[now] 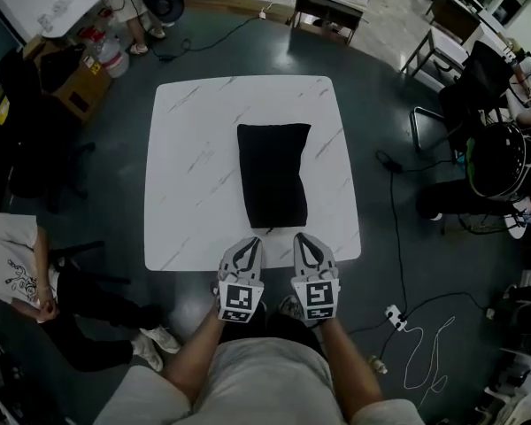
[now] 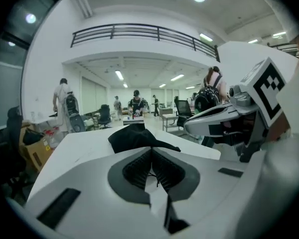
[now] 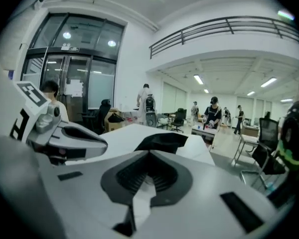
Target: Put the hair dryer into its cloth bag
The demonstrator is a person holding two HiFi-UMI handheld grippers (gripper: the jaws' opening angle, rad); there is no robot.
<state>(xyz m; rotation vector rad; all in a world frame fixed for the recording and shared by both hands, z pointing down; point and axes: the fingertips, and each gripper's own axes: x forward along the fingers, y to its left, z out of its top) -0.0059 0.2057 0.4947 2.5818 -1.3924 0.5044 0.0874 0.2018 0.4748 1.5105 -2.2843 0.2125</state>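
A black cloth bag point(image 1: 273, 184) lies lengthwise in the middle of the white marbled table point(image 1: 186, 149). It looks bulged, and no hair dryer shows anywhere. My left gripper point(image 1: 250, 243) and right gripper point(image 1: 303, 237) hover side by side over the table's near edge, just short of the bag's near end, both shut and empty. In the left gripper view the ribbed pads point(image 2: 139, 168) meet in front of the bag point(image 2: 134, 137), with the right gripper point(image 2: 224, 116) alongside. The right gripper view shows closed pads point(image 3: 162, 176), the bag point(image 3: 162, 141) beyond them and the left gripper point(image 3: 65, 133).
A seated person point(image 1: 18, 268) is left of the table, others stand farther off. Black chairs point(image 1: 478, 82) and a helmet-like object point(image 1: 500, 158) sit at the right. Cables and a power strip point(image 1: 396, 316) lie on the floor. A cardboard box point(image 1: 80, 82) stands at the back left.
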